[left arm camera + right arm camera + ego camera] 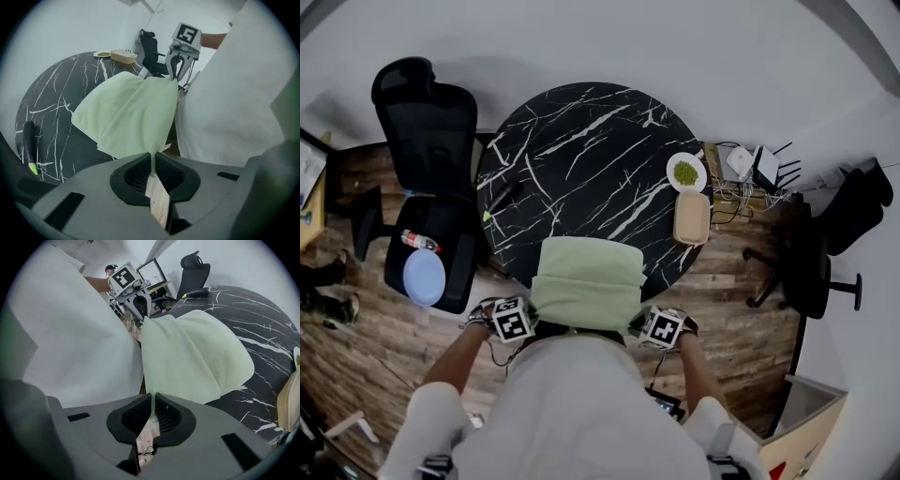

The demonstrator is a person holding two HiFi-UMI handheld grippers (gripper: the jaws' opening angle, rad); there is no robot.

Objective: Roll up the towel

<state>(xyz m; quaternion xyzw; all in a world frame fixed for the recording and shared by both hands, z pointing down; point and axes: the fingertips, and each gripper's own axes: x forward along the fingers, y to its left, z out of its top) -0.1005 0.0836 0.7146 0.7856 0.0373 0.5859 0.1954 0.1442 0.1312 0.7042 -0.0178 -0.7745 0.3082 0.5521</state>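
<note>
A pale green towel [586,277] lies folded over at the near edge of the round black marble table [581,150], its near part lifted off the table towards the person. My left gripper [152,157] is shut on the towel [126,115] at its near left corner. My right gripper [152,397] pinches the towel [192,357] at its near right corner. In the head view the left gripper [525,317] and right gripper [649,323] sit just below the towel's two near corners, close to the person's body. Each gripper view shows the other gripper holding the opposite corner.
A white plate with green stuff [685,172] and a beige tray [691,217] sit at the table's right edge. A dark pen-like object [502,199] lies at its left edge. A black office chair [427,187] stands left, another chair [811,253] right.
</note>
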